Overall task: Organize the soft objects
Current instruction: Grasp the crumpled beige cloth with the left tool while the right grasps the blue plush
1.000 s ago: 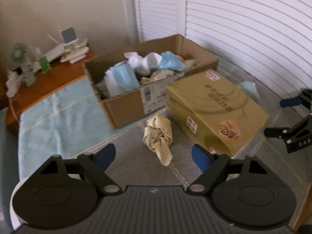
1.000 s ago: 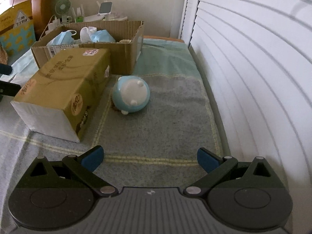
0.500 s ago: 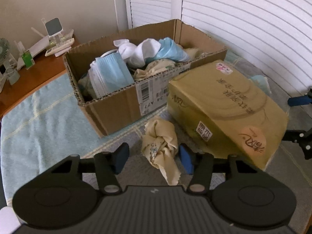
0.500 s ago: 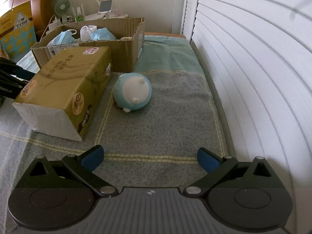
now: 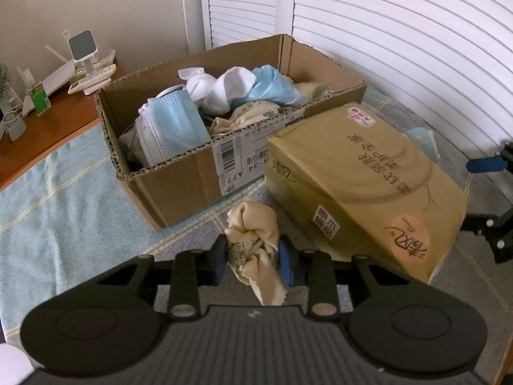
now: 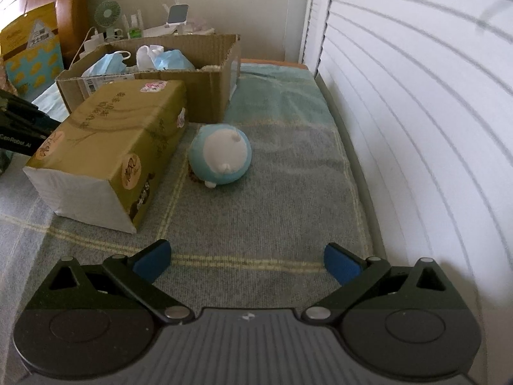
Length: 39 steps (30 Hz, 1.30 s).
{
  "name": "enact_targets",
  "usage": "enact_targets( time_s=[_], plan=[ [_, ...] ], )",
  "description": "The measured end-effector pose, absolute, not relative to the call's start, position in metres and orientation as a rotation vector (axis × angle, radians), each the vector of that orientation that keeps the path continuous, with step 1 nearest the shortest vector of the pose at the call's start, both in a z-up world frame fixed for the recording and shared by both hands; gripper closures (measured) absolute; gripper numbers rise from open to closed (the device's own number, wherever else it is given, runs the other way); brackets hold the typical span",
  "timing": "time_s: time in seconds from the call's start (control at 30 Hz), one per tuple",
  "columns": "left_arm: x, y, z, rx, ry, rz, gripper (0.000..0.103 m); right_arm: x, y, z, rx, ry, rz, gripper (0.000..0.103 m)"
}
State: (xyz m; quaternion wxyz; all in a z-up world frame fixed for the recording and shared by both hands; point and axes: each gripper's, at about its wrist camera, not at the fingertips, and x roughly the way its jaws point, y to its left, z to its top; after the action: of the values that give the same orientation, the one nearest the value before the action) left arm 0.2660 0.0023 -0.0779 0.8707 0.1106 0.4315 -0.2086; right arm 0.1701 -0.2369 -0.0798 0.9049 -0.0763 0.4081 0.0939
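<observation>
My left gripper [image 5: 253, 260] is shut on a crumpled beige cloth [image 5: 255, 240] that lies on the grey towel just in front of the open cardboard box [image 5: 192, 176]. The box holds blue face masks [image 5: 173, 122], white socks and other cloths. My right gripper [image 6: 247, 260] is open and empty, low over the grey towel. A round blue and white plush toy [image 6: 221, 155] lies ahead of it, beside the box [image 6: 205, 96].
An olive tissue pack [image 5: 362, 179] lies right of the cloth and left of the plush [image 6: 105, 147]. A white slatted shutter [image 6: 416, 112] runs along the right side. A wooden shelf [image 5: 48, 109] with a fan and small gadgets is at the back left.
My left gripper moved forward to the beige cloth and its fingers closed from wide open onto it. My right gripper stayed open and nearly still.
</observation>
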Motion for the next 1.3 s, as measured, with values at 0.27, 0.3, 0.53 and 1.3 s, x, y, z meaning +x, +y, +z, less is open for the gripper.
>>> enact_targets(
  time_s=[0.27, 0.3, 0.53, 1.3],
  plan=[
    [0.267, 0.005, -0.079, 0.211, 0.906, -0.435, 0.071, 0.188, -0.233, -0.061, -0.151, 0.766, 0.256, 0.020],
    [0.267, 0.005, -0.079, 0.212, 0.905, -0.435, 0.071, 0.191, -0.232, -0.061, -0.148, 0.761, 0.265, 0.021],
    [0.268, 0.005, -0.079, 0.209, 0.907, -0.439, 0.071, 0.207, -0.225, -0.063, -0.158, 0.755, 0.321, 0.039],
    [0.256, 0.000, -0.067, 0.214, 0.888, -0.466, 0.078, 0.191, -0.235, -0.047, -0.127, 0.737, 0.275, 0.054]
  ],
)
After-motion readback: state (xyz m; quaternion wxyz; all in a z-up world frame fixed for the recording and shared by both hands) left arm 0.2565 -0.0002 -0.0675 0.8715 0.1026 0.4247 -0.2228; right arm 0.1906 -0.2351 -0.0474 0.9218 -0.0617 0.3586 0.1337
